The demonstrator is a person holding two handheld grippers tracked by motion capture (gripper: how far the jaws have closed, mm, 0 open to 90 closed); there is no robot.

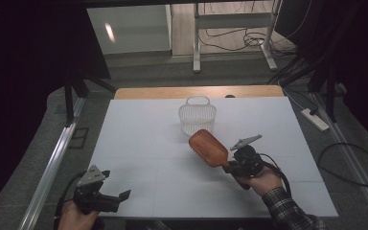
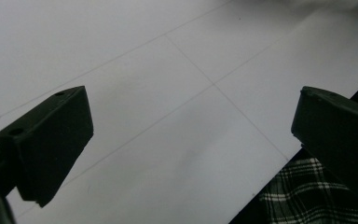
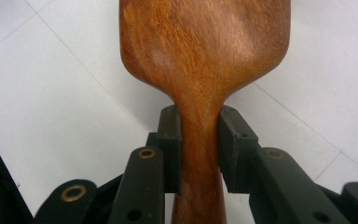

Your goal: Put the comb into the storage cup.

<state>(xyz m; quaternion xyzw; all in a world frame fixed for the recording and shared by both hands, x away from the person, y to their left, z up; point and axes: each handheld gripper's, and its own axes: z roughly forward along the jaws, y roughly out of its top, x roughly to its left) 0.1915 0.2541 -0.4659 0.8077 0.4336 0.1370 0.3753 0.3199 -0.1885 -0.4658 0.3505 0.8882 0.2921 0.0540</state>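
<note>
The right gripper (image 1: 231, 165) pinches the wooden hairbrush (image 1: 209, 147) by its handle, lifted just in front of the basket (image 1: 197, 118); dropping it in remains. The left gripper (image 1: 117, 199), jaws spread, waits well short of the basket.

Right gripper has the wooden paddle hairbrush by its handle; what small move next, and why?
Probably carry the wooden paddle hairbrush forward toward the white slotted plastic basket: the right gripper is clamped on its handle, the brush is lifted off the white table, just short of the basket.
</note>
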